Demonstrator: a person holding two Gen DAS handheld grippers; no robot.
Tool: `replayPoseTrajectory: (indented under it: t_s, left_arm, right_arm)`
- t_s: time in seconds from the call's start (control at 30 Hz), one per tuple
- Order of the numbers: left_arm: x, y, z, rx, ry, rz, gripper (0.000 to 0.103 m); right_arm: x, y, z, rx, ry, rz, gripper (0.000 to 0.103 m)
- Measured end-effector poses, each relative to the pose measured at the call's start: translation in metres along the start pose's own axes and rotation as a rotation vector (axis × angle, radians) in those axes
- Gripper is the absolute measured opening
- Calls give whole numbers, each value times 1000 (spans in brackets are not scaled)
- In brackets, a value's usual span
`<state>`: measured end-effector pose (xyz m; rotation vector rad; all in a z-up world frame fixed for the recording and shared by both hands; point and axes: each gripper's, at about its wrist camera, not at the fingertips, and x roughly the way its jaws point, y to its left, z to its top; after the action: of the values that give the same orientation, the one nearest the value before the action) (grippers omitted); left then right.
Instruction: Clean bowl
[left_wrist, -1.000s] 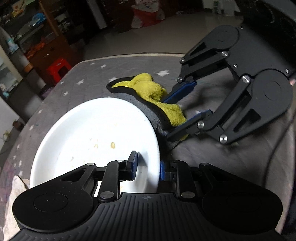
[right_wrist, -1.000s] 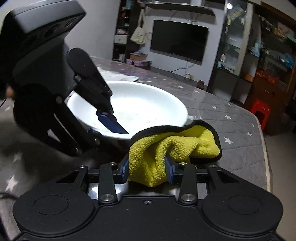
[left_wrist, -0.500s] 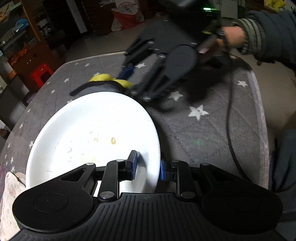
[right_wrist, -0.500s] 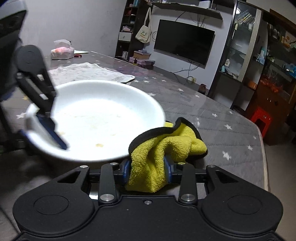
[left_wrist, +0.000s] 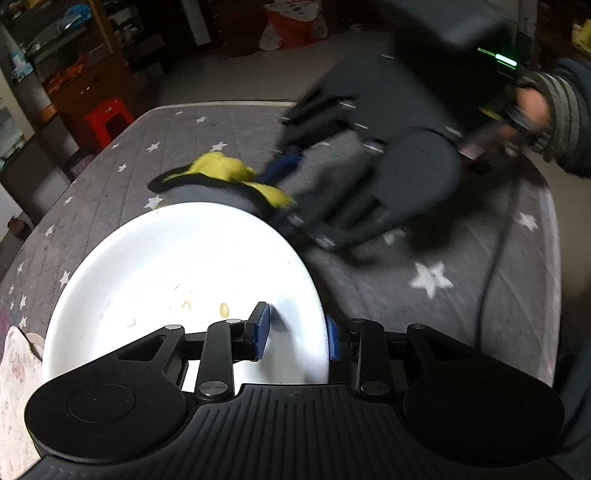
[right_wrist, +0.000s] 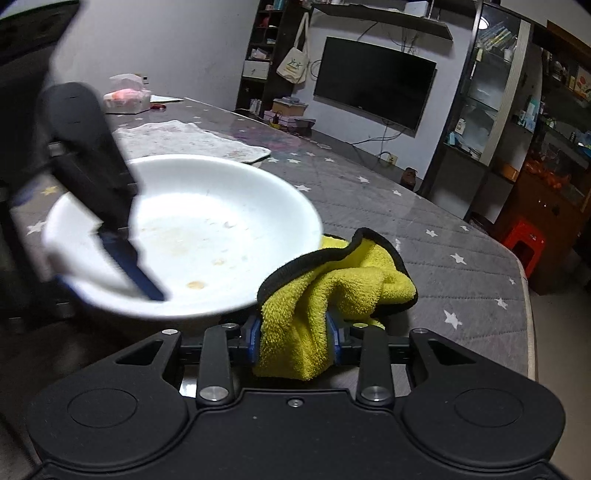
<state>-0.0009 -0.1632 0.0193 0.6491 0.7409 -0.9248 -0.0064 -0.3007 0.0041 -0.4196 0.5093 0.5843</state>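
Observation:
A white bowl (left_wrist: 177, 280) with yellowish food spots (left_wrist: 223, 309) sits on the grey star-patterned table. My left gripper (left_wrist: 295, 334) straddles the bowl's near right rim, one pad inside and one outside. Its jaws are opening and the pads no longer pinch the rim. In the right wrist view the bowl (right_wrist: 207, 221) lies left of centre, with a left finger (right_wrist: 129, 266) reaching into it. My right gripper (right_wrist: 294, 339) is shut on a yellow cloth (right_wrist: 332, 288) with a black border, just right of the bowl. The left wrist view shows the cloth (left_wrist: 225, 170) beyond the far rim.
A pale mat (right_wrist: 192, 142) lies behind the bowl, with a tissue pack (right_wrist: 127, 98) further back. A red stool (left_wrist: 107, 118) stands past the table edge. A person's hand (left_wrist: 532, 107) holds the blurred right gripper (left_wrist: 284, 188), and a cable (left_wrist: 491, 288) trails over the table.
The left jaws have widened around the bowl's rim. The right gripper, with the cloth, has drawn away from beside the bowl to a spot beyond its far rim. The bowl now sits closer to the cloth.

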Motion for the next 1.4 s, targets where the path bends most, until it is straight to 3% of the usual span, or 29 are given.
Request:
replayPoseTrajectory:
  t_s: [0.2, 0.5, 0.63, 0.87, 1.1, 1.23, 1.4]
  left_arm:
    - [0, 0, 3, 42, -23, 3, 33]
    - [-31, -19, -25, 222, -63, -160, 31]
    - [-39, -18, -34, 242, -61, -210, 31]
    - [-49, -27, -44, 256, -44, -229, 31]
    - [-51, -25, -37, 167, -21, -185, 31]
    - [-54, -31, -23, 77, -48, -116, 33]
    - [-41, -31, -14, -15, -25, -49, 36]
  right_arm:
    - [-19, 17, -7, -17, 3, 16, 36]
    - [-64, 51, -22, -49, 24, 55, 36]
    - [-61, 46, -22, -37, 19, 51, 36]
    - [-36, 27, -12, -69, 5, 46, 36]
    - [-12, 9, 0, -108, 5, 64, 36]
    - [-13, 10, 0, -105, 5, 60, 36]
    - [-20, 14, -5, -89, 1, 57, 36]
